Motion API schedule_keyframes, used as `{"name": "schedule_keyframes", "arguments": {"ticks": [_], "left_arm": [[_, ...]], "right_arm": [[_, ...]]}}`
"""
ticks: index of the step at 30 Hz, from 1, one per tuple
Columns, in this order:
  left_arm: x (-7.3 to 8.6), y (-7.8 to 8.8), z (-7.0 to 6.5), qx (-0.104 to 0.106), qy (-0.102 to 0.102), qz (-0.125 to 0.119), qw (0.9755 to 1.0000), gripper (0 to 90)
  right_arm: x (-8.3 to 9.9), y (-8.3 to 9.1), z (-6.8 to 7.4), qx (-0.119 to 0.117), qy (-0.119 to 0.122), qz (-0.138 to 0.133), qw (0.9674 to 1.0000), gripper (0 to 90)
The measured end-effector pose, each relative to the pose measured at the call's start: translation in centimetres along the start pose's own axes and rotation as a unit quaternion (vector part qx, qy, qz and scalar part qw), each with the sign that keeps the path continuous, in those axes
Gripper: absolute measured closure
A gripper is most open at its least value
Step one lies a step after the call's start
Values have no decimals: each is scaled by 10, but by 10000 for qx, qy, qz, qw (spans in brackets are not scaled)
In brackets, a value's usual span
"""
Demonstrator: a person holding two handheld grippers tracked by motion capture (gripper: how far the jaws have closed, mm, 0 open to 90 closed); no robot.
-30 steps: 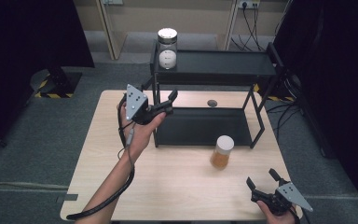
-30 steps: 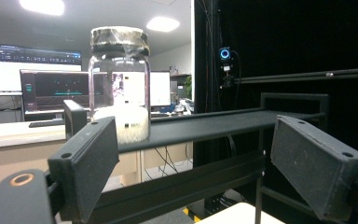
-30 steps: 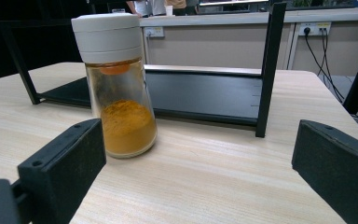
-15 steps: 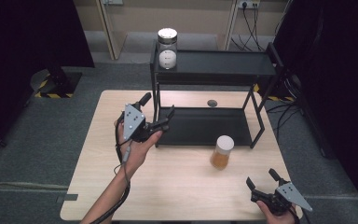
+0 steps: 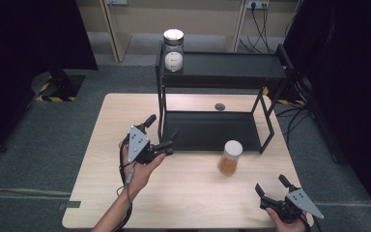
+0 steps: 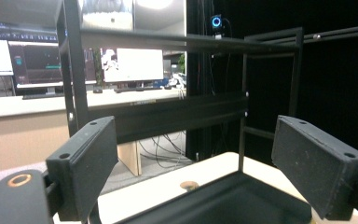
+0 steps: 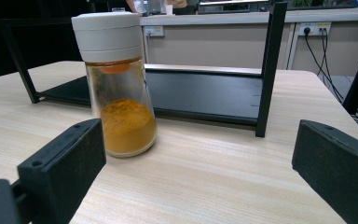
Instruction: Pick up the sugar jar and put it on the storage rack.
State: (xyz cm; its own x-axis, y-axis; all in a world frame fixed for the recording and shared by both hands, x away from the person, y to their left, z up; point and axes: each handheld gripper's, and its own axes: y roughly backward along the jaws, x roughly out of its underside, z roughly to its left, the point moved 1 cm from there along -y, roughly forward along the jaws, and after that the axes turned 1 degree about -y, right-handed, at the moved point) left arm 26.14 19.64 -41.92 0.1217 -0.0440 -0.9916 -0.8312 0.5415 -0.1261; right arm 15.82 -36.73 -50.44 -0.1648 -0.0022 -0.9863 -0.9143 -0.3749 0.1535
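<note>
Two grippers wait with jaws wide and empty. A spice jar (image 5: 230, 157) of orange powder stands upright on the table (image 5: 193, 203), just before the rack (image 5: 222, 72); the right gripper (image 5: 273, 190) faces it, likely to grasp it. The left gripper (image 5: 162, 133) hovers near the rack's left post.

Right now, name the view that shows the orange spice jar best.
The right gripper view: the orange spice jar stands close, with white cap and powder plain. The high view shows it small, on the table before the rack.
</note>
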Motion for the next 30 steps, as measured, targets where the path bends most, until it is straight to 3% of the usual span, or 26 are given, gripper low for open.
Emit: {"name": "schedule_keyframes", "arguments": {"ticks": [9, 24, 30], "left_arm": [[25, 14, -4, 78, 78, 204, 9997, 137], [55, 34, -8, -14, 223, 411, 9989, 137], [72, 41, -10, -105, 381, 534, 9978, 136]], "right_arm": [[0, 0, 0, -1, 5, 7, 10000, 30], [0, 0, 0, -12, 21, 9, 10000, 28], [0, 0, 0, -18, 34, 11, 10000, 27]]}}
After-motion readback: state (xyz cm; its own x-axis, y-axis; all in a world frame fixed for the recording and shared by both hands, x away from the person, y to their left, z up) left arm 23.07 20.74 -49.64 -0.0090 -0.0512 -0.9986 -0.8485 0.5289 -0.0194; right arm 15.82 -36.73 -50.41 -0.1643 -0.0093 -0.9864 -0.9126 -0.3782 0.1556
